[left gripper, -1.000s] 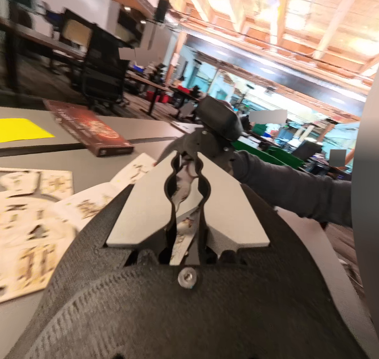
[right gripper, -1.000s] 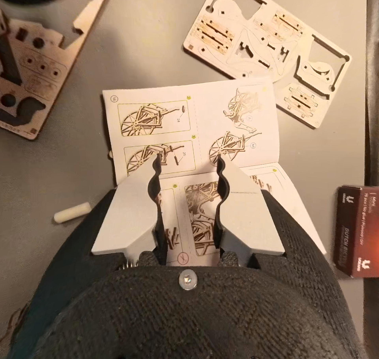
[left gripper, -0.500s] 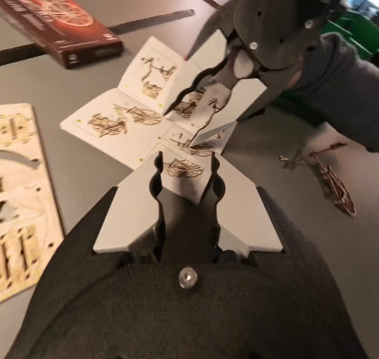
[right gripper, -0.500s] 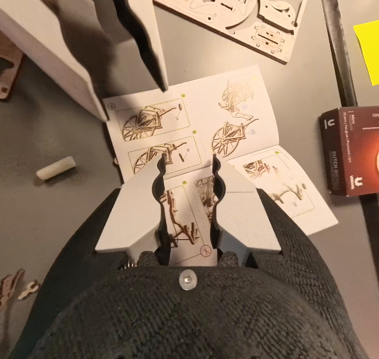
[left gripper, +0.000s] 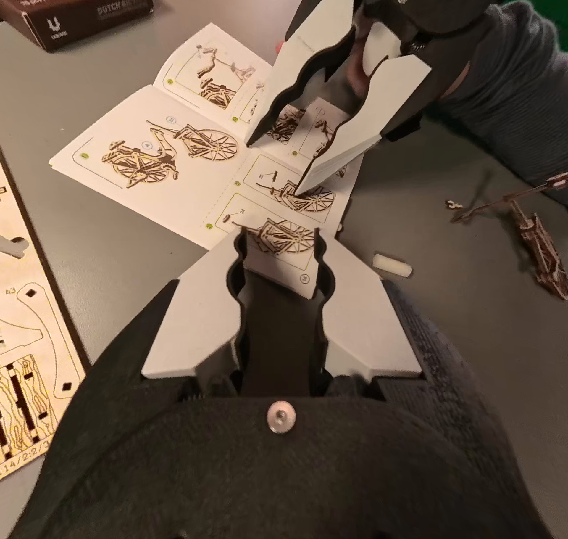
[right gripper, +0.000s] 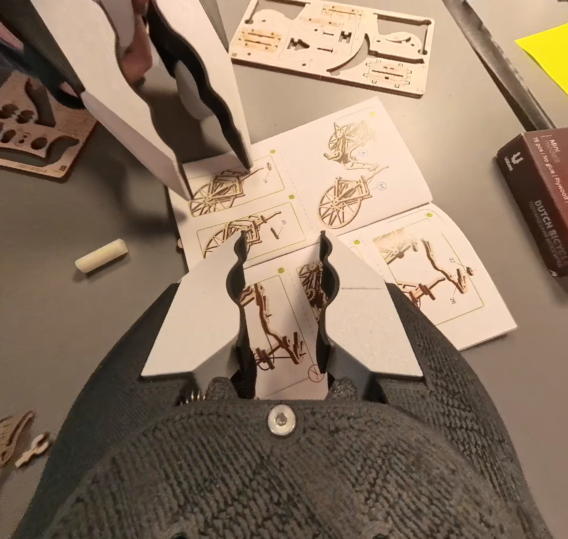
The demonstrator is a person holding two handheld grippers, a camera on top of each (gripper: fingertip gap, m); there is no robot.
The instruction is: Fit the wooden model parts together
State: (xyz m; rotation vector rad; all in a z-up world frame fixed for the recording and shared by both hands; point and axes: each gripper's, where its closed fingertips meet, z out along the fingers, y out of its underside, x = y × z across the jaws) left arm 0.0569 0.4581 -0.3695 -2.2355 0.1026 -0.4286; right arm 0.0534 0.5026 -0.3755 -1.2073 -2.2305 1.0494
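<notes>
An open instruction booklet (left gripper: 184, 155) lies flat on the grey table; it also shows in the right wrist view (right gripper: 338, 186). My left gripper (left gripper: 280, 235) is open and empty, its tips down at the booklet's near corner. My right gripper (right gripper: 282, 236) is open and empty over the booklet's other side. Each shows in the other's view, the right gripper (left gripper: 275, 167) and the left gripper (right gripper: 216, 179), facing each other with tips at the page. A partly built dark wooden bicycle model (left gripper: 538, 238) lies to the right. A pale wooden parts sheet (right gripper: 332, 44) lies beyond the booklet.
A small white cylinder (left gripper: 392, 267) lies beside the booklet. A brown box (right gripper: 534, 204) stands at the right, a darker punched-out sheet (right gripper: 33, 133) at the left, loose wooden bits (right gripper: 24, 450) near the bottom left. Another pale sheet (left gripper: 24, 309) and a yellow sheet (right gripper: 547, 53) lie nearby. Across from one pair of fingers to the other is roughly 5 cm.
My left gripper, nearly shut on the booklet a second ago, has opened, let it go and tipped down to the table. The booklet now lies flat. The right gripper stayed open over it.
</notes>
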